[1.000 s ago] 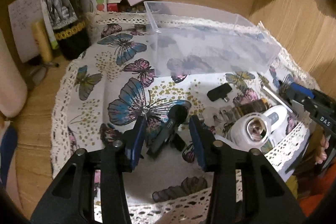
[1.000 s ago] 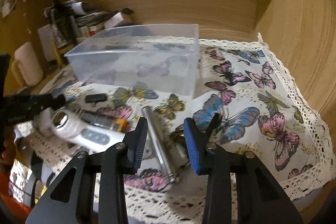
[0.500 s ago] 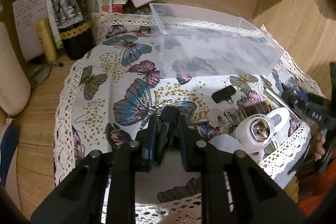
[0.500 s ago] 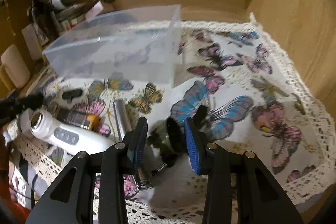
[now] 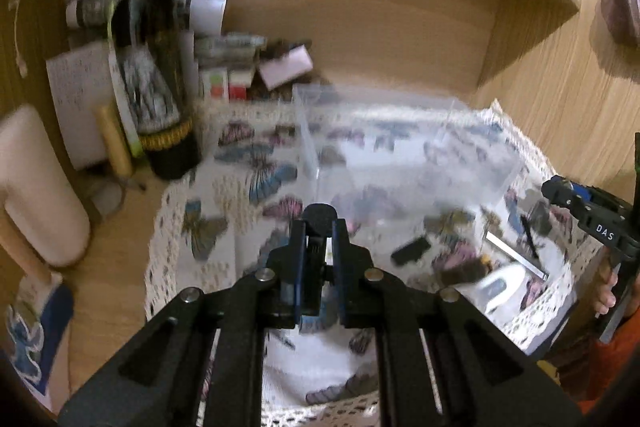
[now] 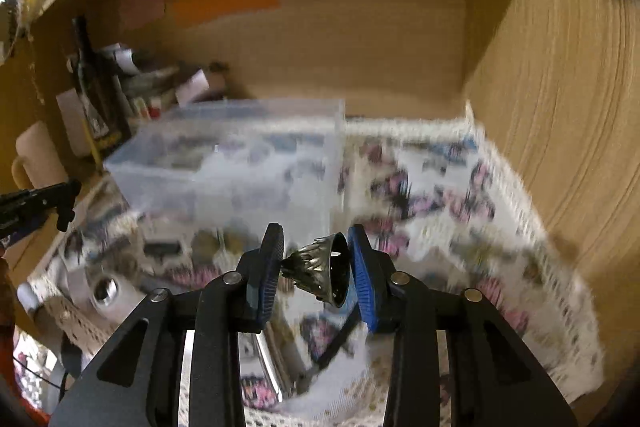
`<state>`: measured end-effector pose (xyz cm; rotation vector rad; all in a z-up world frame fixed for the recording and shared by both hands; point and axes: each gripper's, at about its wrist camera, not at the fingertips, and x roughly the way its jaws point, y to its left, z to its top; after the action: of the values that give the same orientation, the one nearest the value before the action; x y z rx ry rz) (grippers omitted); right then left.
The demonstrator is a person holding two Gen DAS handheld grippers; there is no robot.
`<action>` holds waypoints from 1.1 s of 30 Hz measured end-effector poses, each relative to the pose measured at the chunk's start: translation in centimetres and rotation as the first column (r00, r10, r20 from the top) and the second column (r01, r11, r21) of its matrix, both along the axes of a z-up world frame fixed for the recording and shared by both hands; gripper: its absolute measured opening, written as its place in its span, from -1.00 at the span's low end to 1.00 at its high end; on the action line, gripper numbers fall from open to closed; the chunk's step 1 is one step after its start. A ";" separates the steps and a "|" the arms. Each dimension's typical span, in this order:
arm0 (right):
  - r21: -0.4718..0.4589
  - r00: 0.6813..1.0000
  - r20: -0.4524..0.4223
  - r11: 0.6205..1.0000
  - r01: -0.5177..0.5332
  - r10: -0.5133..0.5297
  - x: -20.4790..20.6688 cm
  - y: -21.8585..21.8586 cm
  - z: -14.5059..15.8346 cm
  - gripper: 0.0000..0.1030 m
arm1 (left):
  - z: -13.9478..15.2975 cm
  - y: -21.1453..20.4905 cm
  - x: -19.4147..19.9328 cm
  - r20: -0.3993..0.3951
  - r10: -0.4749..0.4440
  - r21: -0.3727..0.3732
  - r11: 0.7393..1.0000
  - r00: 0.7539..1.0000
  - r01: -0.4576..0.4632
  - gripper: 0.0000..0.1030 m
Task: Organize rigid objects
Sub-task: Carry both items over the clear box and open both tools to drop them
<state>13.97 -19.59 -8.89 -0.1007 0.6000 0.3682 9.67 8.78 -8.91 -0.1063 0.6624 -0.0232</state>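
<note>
My left gripper point(image 5: 319, 239) is shut on a small black stick-shaped device point(image 5: 319, 217) and holds it above the butterfly cloth, in front of the clear plastic box point(image 5: 404, 151). My right gripper point(image 6: 316, 259) is shut on a dark ridged metal cone point(image 6: 320, 269) and holds it above the cloth, near the front right corner of the clear box point(image 6: 240, 163). On the cloth lie a small black item point(image 5: 411, 251), a metal bar point(image 5: 514, 255) and a white handheld device point(image 5: 502, 287). Both views are blurred.
A dark wine bottle point(image 5: 154, 67), papers and small boxes stand at the back left. A cream cylinder point(image 5: 38, 187) stands at the far left. Wooden walls close the back and right. The white device point(image 6: 106, 291) also lies at the cloth's front left.
Both grippers have risen from the cloth with their objects. The left one lifted the black device, the right one closed on the metal cone and lifted it. The views now tilt up toward the box.
</note>
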 end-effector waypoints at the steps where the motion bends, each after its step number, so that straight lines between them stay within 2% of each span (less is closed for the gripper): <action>1: 0.001 1.000 0.022 1.000 -0.002 0.002 0.0 0.2 0.6 -0.40 | 0.6 -0.1 0.2 0.014 -0.001 0.001 1.000 1.000 0.001 -0.77; 10: 0.086 0.988 0.137 0.993 -0.081 0.068 1.7 1.7 6.0 -0.40 | 5.6 -1.1 3.1 0.105 -0.021 -0.005 1.000 0.994 0.022 -0.77; 17: 0.094 0.980 0.164 0.987 -0.127 0.110 4.6 3.5 8.0 -0.40 | 7.1 -1.9 6.7 0.091 -0.036 -0.012 0.999 0.995 0.037 -0.77; 21: 0.065 0.984 0.121 0.988 -0.142 0.133 7.1 5.3 7.1 -0.40 | 6.2 -2.4 9.6 0.041 -0.047 -0.008 0.999 0.998 0.047 -0.77; 26: -0.001 0.987 0.015 0.987 -0.159 0.159 10.5 7.9 3.9 -0.40 | 4.0 -3.1 13.3 -0.056 -0.069 0.000 0.998 0.996 0.070 -0.77; 33: -0.086 0.979 -0.104 0.979 -0.182 0.173 13.1 10.0 0.1 -0.40 | 0.2 -3.7 17.3 -0.189 -0.107 -0.002 0.994 0.976 0.109 -0.78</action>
<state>27.02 -9.64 -8.79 -0.2300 0.7061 0.5205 26.95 5.05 -8.74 -0.0651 0.8575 -0.1163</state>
